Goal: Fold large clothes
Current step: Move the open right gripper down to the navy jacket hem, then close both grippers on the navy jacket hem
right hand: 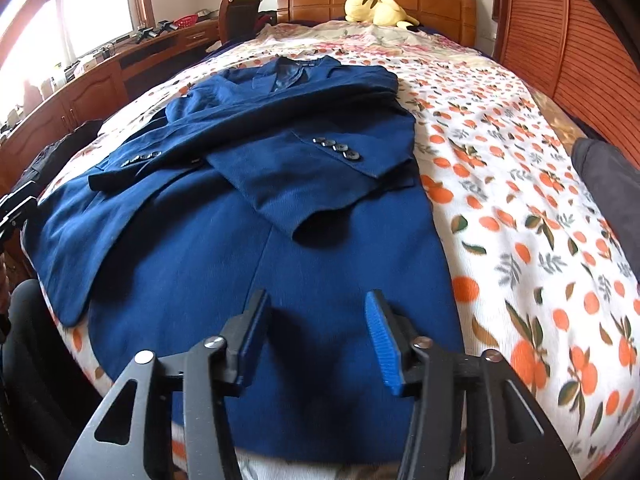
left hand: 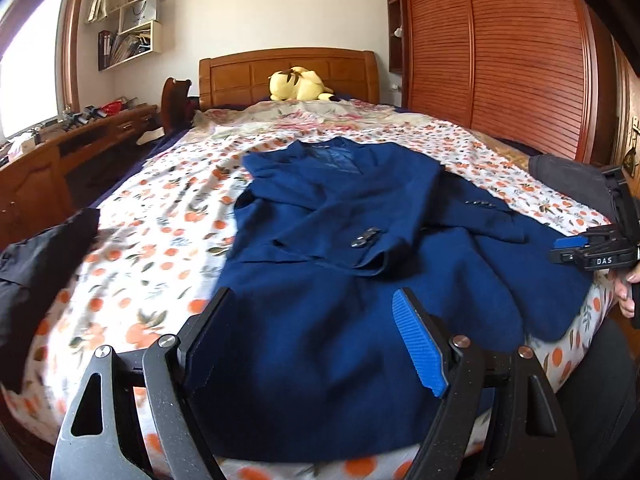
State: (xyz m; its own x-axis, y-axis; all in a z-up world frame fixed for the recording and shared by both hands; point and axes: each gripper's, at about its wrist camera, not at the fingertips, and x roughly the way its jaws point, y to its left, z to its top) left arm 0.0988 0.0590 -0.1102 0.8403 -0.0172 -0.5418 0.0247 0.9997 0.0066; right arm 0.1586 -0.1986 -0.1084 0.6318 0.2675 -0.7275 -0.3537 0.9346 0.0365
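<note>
Two wrist fisheyes looked up a bed from its foot, tilted downward.

The left wrist view sat low and close over the near left hem of the blue jacket (left hand: pixel 340 320), its own left gripper (left hand: pixel 312 312) filling the bottom edge, and faced the wooden headboard (left hand: pixel 288 72); the right gripper (left hand: pixel 576 248) showed at its right margin. The right wrist view hung just as close over the jacket's near hem, its fingers likewise in the foreground. Both shared the jacket, the orange-print bedsheet (right hand: pixel 520 200), the yellow plush toy (right hand: pixel 378 8) and the headboard.
</note>
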